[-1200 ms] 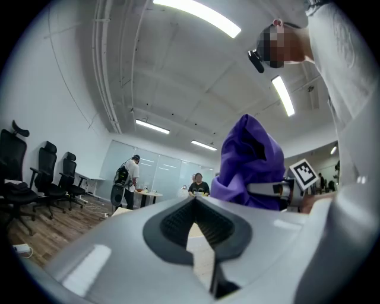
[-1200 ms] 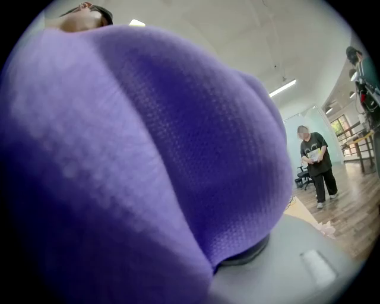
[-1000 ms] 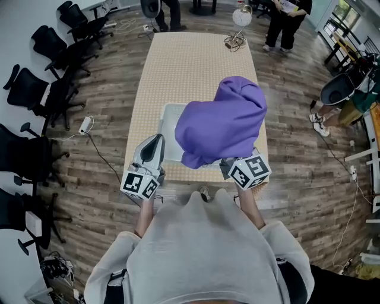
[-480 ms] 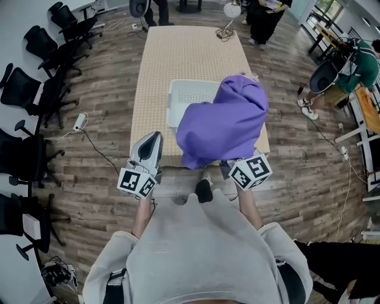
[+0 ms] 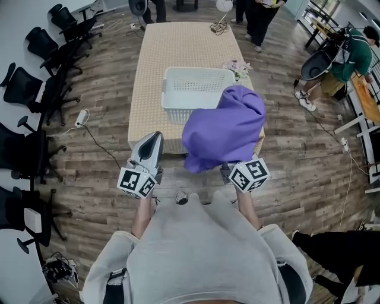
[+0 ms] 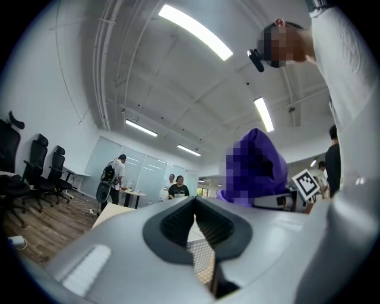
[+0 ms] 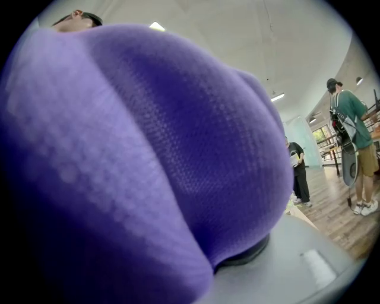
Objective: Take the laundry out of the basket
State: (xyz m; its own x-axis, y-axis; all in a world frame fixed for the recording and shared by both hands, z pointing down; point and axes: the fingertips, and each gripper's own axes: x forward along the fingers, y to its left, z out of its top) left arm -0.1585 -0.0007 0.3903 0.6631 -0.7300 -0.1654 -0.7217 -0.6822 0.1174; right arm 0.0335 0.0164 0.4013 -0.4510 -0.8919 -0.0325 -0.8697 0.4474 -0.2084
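A purple garment (image 5: 224, 132) hangs bunched over my right gripper (image 5: 244, 173), which is shut on it. The cloth fills the right gripper view (image 7: 178, 148) and hides the jaws; only a bit of grey gripper body (image 7: 279, 261) shows. The garment is off the table's near edge, apart from the white laundry basket (image 5: 168, 95), which stands on the beige table (image 5: 172, 47). I cannot tell what is inside the basket. My left gripper (image 5: 156, 138) is at the left, below the table's near edge, its jaws shut (image 6: 195, 205) on nothing.
Black office chairs (image 5: 35, 89) line the left wall. A cable with a power strip (image 5: 80, 119) lies on the wooden floor. People stand beyond the table's far end (image 5: 258, 12), and one person is at the right (image 5: 350, 50). A small flowery object (image 5: 236, 65) sits by the basket.
Both grippers and the view have drawn back from the table. The purple garment went with the right gripper, off the basket, which now shows whole.
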